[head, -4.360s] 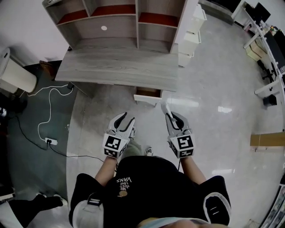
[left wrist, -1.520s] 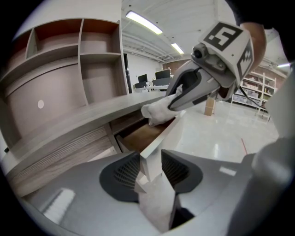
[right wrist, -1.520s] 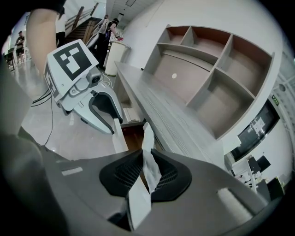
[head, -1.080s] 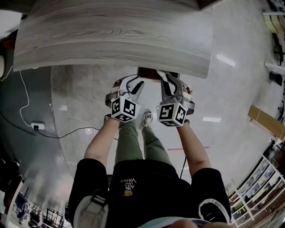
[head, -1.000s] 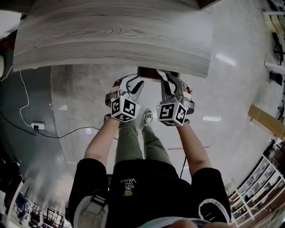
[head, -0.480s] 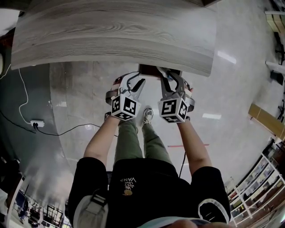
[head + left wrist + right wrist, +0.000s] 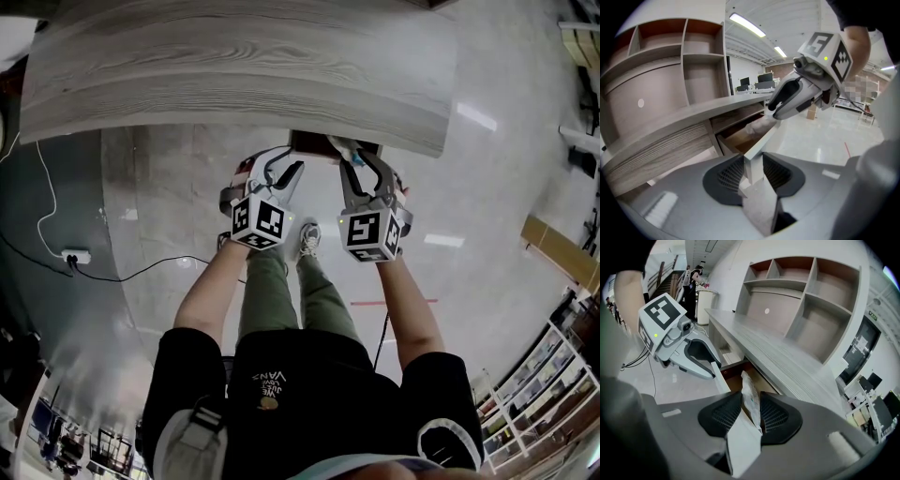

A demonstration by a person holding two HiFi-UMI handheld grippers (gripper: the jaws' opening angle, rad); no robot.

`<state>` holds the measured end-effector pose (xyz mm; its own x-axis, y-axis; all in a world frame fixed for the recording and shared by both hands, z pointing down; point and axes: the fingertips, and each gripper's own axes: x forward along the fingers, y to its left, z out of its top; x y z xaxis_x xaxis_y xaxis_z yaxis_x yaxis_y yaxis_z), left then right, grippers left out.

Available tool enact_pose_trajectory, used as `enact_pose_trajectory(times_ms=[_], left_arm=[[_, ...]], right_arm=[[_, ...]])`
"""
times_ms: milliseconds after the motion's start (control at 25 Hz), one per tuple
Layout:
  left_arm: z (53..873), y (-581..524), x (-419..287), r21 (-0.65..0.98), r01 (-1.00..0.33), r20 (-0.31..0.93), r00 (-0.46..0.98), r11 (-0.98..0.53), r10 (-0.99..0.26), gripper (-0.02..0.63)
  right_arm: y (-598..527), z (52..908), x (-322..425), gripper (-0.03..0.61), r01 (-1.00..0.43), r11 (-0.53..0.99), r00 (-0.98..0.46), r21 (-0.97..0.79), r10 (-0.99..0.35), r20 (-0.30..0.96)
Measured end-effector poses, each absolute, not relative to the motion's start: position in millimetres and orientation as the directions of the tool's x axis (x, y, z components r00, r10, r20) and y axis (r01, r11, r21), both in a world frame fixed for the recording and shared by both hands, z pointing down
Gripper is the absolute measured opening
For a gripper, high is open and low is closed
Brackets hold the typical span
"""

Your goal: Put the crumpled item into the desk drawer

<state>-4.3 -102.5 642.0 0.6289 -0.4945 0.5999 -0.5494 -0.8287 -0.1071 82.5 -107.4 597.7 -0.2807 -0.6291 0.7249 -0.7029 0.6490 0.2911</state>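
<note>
The crumpled white item (image 7: 750, 397) is pinched between the pads of my right gripper (image 7: 751, 412), which is shut on it. In the head view the right gripper (image 7: 354, 161) holds the item (image 7: 343, 148) over the open desk drawer (image 7: 314, 142) under the grey wood desktop (image 7: 234, 75). My left gripper (image 7: 753, 171) is shut on the drawer's white front panel (image 7: 761, 143), whose edge runs between the jaws. In the head view the left gripper (image 7: 281, 171) sits at the drawer's left. The left gripper view also shows the item (image 7: 757, 125) over the brown drawer inside.
Hutch shelves (image 7: 811, 301) rise behind the desktop. The person's legs and a shoe (image 7: 307, 239) stand just below the grippers. A power strip with cable (image 7: 73, 255) lies on the floor at left. Shiny floor spreads to the right.
The right gripper has rolled a little and edged toward the drawer with the item. The left gripper has stayed on the drawer front.
</note>
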Motion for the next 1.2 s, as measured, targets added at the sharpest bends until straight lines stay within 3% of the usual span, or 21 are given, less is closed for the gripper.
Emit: enact_pose_trajectory(times_ms=[1200], left_arm=[[644,-100,-5,-0.1,-0.546,0.6,0.634,-0.832,-0.488,0.176]], right_arm=[[-119,591,166,0.101,-0.874,0.371,-0.047,0.314,-0.707,0.705]])
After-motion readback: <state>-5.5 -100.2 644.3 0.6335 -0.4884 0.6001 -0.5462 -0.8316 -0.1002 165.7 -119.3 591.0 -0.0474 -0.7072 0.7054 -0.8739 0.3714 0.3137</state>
